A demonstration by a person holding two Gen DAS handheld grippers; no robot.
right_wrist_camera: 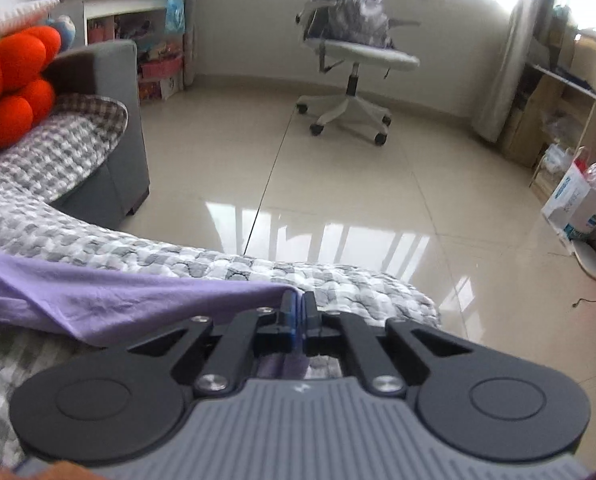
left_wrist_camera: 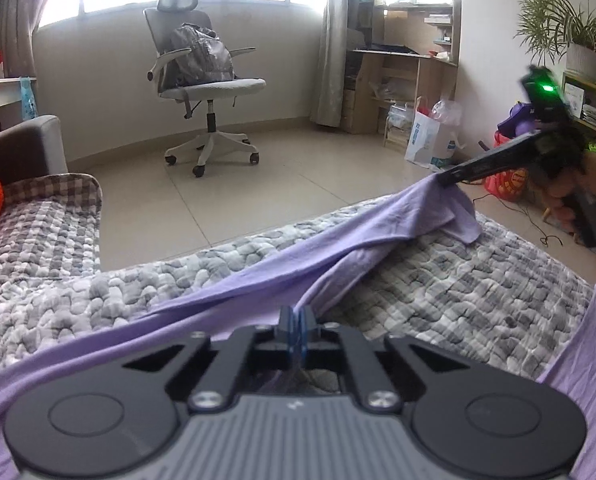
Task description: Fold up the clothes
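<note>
A: Both clamped on the thin lilac cotton garment (left_wrist_camera: 257,280)?

B: Yes. Left gripper (left_wrist_camera: 296,318) pinches its edge at lower centre; right gripper (right_wrist_camera: 296,304) pinches a corner. It drapes across the grey checked quilt (left_wrist_camera: 458,280).

A: Keep that span taut, lift evenly.

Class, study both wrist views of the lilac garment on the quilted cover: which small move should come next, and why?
Probably lift both grippers together. The left gripper and right gripper are each shut on an edge of the lilac garment, which stretches between them but partly sags in folds on the quilted cover. Raising it should free the cloth.
</note>
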